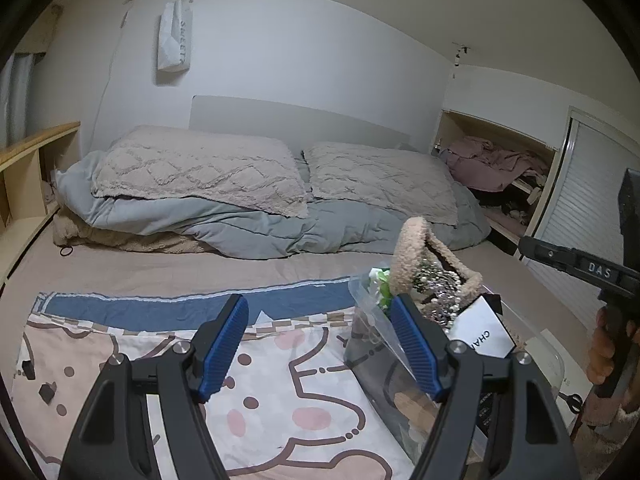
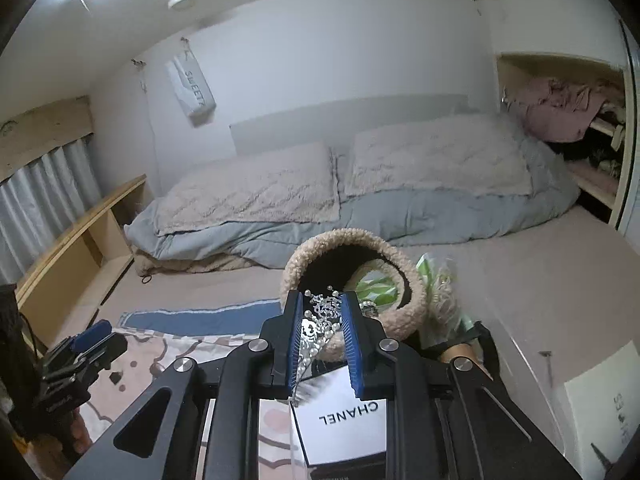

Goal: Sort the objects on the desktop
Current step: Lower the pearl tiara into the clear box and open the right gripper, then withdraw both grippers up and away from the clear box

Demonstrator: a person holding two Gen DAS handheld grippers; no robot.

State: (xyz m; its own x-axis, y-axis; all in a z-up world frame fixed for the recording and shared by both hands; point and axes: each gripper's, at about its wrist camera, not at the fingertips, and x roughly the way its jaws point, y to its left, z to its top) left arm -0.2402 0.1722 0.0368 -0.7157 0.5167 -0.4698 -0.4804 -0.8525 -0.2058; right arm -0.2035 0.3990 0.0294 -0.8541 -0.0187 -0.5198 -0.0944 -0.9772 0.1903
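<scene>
Step in hand: you have a silver tiara [image 2: 316,328] between the right gripper [image 2: 320,340] pads, over the clear plastic bin [image 1: 554,360]; by the look of it you are either lifting it out or placing it in, and the frames do not say which.
Right jaws: narrowed to a slim gap around the tiara, the left pad against its beaded band; you appear to be grasping it, though contact on the other pad is hard to confirm.
Left jaws: your left gripper [image 1: 320,344] stands released and wide, nothing between the blue pads, poised above the cartoon-print cloth [image 1: 280,400] just beside the bin's near-left wall.
Tiara, place: raised above the bin's middle, in front of the fleecy headband.
Fleecy headband [image 2: 356,248]: tan, arched upright in the bin behind the tiara.
White Chanel card [image 2: 344,428]: lying flat under your right gripper, within the bin.
Green-and-white packet [image 2: 432,276]: in clear wrap at the bin's far side.
Carrier: a bed [image 1: 160,272], not a desk; the bin sits toward its right edge, the cloth spread at its near edge.
Small dark bits [image 1: 47,392]: on the cloth's left part, not yet sorted.
Next move, judged: keep your squeeze gentle, the tiara is thin and wiry; clear the headband's arch before you carry it sideways.
</scene>
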